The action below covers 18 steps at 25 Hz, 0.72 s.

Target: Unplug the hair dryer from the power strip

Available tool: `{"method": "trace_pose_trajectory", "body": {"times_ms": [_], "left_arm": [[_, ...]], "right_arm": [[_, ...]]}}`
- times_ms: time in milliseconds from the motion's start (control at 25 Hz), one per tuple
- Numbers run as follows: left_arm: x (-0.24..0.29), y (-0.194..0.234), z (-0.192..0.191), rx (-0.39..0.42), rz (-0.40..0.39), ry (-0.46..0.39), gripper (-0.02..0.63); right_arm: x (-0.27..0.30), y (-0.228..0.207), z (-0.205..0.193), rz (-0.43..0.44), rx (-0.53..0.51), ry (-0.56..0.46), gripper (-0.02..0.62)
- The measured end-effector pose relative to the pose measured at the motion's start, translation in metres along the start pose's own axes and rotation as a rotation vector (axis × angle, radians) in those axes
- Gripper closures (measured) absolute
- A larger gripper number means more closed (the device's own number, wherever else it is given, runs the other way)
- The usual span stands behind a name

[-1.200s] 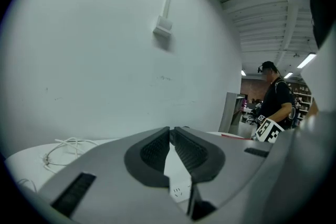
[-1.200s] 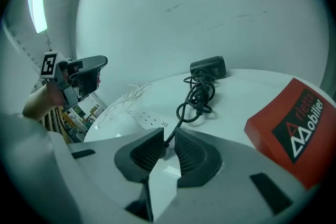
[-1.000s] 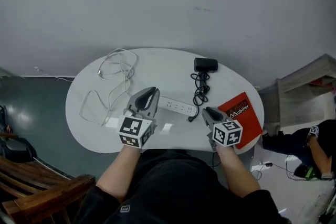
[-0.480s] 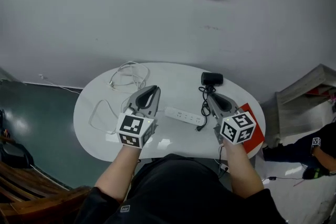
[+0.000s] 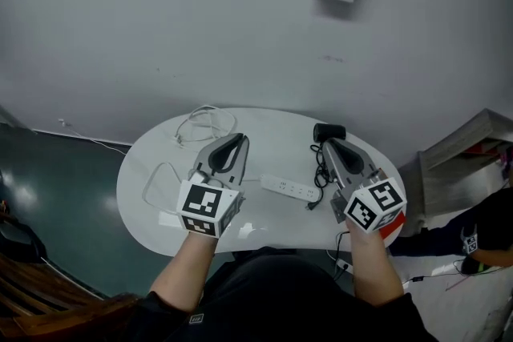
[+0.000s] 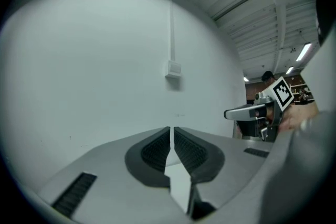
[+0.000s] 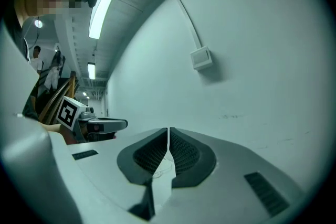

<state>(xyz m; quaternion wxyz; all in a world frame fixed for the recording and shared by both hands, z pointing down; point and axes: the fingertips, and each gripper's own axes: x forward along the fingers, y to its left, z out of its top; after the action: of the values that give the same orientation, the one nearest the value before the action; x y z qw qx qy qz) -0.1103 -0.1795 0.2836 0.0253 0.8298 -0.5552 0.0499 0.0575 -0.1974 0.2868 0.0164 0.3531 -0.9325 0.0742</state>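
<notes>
Now our left gripper (image 5: pixel 237 141) and right gripper (image 5: pixel 329 146) hover over the table's (image 5: pixel 264 128) near edge, jaws together and empty. Between them lies the power strip (image 5: pixel 288 188), with what looks like the plug (image 5: pixel 314 204) at its right end. The hair dryer (image 5: pixel 327 130) sits at the far edge. We should open the right jaws and pinch the plug, not the cord.

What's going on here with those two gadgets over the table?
A person holds a gripper in each hand above a white oval table. The left gripper and the right gripper both have their jaws shut on nothing and point toward the wall. Below them lie a white power strip, a black hair dryer and a loose white cable. A dark plug sits at the strip's right end, so the unplugging looks not yet done.
</notes>
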Motion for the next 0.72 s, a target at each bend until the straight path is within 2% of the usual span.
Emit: {"method": "trace_pose_trajectory", "body": {"times_ms": [160,320,480,720], "left_arm": [[-0.008,0.009,0.005,-0.010,0.020,-0.021,0.575],[-0.010,0.021,-0.002,-0.033,0.049,-0.011,0.575],[-0.012,0.031,-0.005,-0.044,0.075,-0.024,0.575],[-0.011,0.032,-0.002,-0.030,0.083,-0.030,0.575]], "right_arm": [[-0.008,0.011,0.016,-0.001,-0.062,-0.074,0.558],[-0.017,0.005,0.020,-0.041,-0.081,-0.112,0.561],[-0.021,-0.006,0.022,-0.081,-0.091,-0.136,0.561],[-0.021,-0.012,0.016,-0.093,-0.084,-0.132,0.561]]}}
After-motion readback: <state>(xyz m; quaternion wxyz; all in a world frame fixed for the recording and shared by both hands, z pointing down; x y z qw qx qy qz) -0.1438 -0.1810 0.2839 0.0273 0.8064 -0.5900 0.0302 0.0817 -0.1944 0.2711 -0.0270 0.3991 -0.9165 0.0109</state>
